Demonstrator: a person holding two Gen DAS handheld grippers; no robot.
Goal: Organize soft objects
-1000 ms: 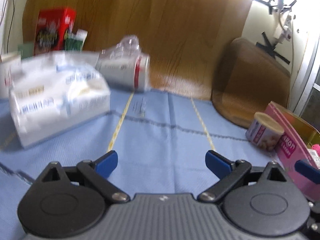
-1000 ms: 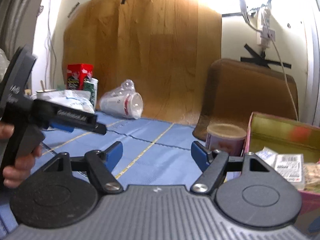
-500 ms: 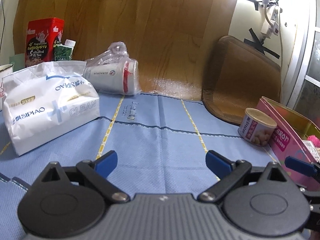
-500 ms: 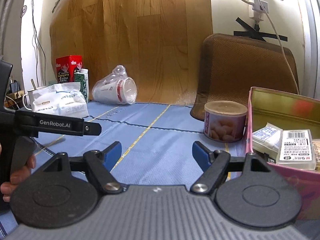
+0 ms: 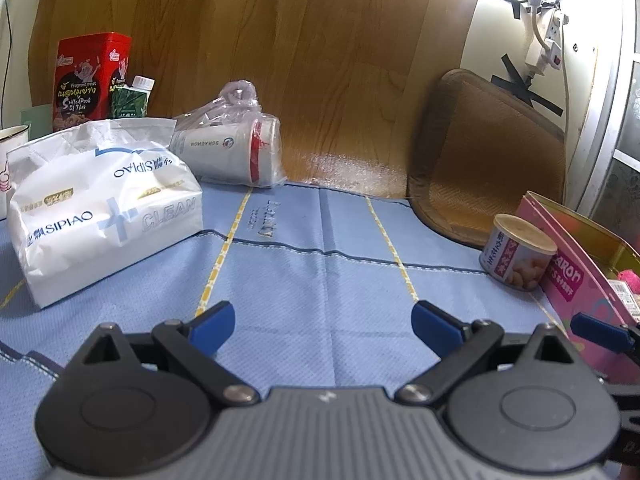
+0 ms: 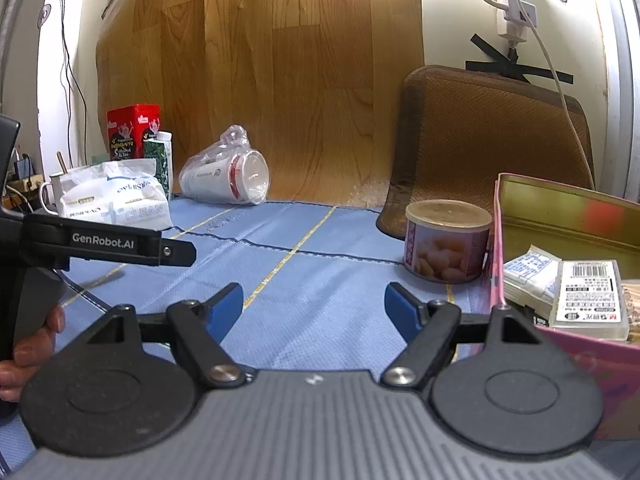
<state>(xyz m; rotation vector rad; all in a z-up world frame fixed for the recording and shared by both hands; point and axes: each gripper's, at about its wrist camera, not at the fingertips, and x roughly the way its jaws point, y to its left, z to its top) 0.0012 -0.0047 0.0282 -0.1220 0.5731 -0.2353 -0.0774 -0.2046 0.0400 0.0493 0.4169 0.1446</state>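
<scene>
Underneath, a pale blue cloth with yellow stripes [image 5: 320, 280] covers the counter before a wood-grain panel [image 5: 280, 60]. Far left lies the white soft tissue pack [image 5: 104, 208], long axis running left-right across the cloth. Left gripper [image 5: 322, 326] and right gripper [image 6: 314, 310] hover with jaws wide apart, empty.

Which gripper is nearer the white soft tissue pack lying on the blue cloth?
Left. The left gripper has the white soft tissue pack just ahead to its left; the right gripper sits farther, beside the pink box.

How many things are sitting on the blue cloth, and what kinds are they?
Soft tissue packs: 1, the white tissue pack
Bagged paper cup stacks: 1, the cup stack, lying on its side
Round cans: 1, the can
Pink boxes: 1, the pink box
Total: 4
</scene>
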